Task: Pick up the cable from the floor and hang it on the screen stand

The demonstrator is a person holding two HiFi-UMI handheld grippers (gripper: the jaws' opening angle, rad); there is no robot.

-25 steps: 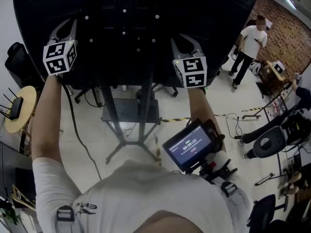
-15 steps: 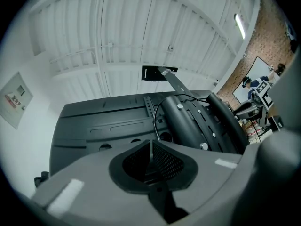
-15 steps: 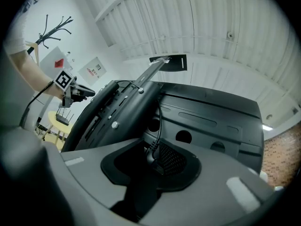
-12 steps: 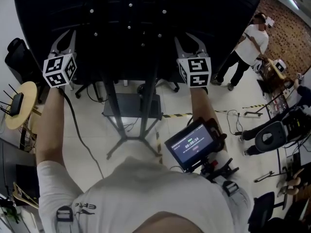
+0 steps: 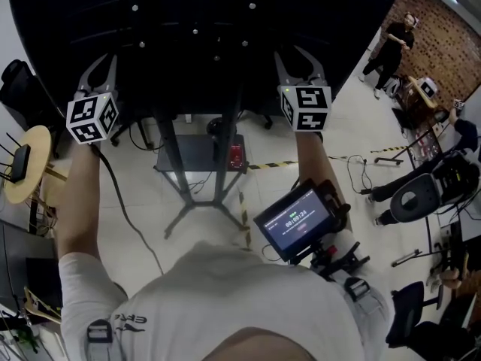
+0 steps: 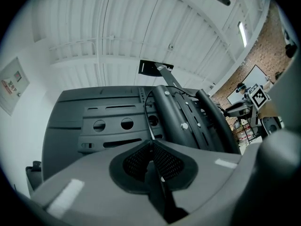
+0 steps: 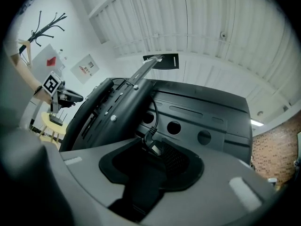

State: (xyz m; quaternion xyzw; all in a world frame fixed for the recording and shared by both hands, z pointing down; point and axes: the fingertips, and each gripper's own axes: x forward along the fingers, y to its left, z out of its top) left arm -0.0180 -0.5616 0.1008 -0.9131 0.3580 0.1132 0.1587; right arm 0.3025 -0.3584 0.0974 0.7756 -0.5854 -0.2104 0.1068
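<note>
The screen's black back [image 5: 195,36] fills the top of the head view, on its dark stand [image 5: 218,164]. My left gripper [image 5: 101,70] is up against the screen's back at the left. It is shut on a thin black cable [image 5: 113,186] that drops past my left arm to the floor. In the left gripper view that cable [image 6: 146,119] rises from the closed left gripper [image 6: 151,145] toward the stand's bracket [image 6: 183,117]. My right gripper [image 5: 299,60] has just been opening; the cable's plug end [image 7: 153,145] lies loose between the spread pads of the right gripper [image 7: 154,155], near the bracket [image 7: 117,112].
A round wooden table [image 5: 37,145] with a router stands at the left. A small monitor [image 5: 297,220] is strapped to my right arm. A person [image 5: 391,43], a chair [image 5: 417,201] and loose floor cables [image 5: 361,175] are at the right. Striped tape [image 5: 270,164] crosses the floor.
The right gripper's jaws have spread apart. The left gripper has sunk lower along the screen's back, still gripping the cable. The person in the background has walked farther away.
</note>
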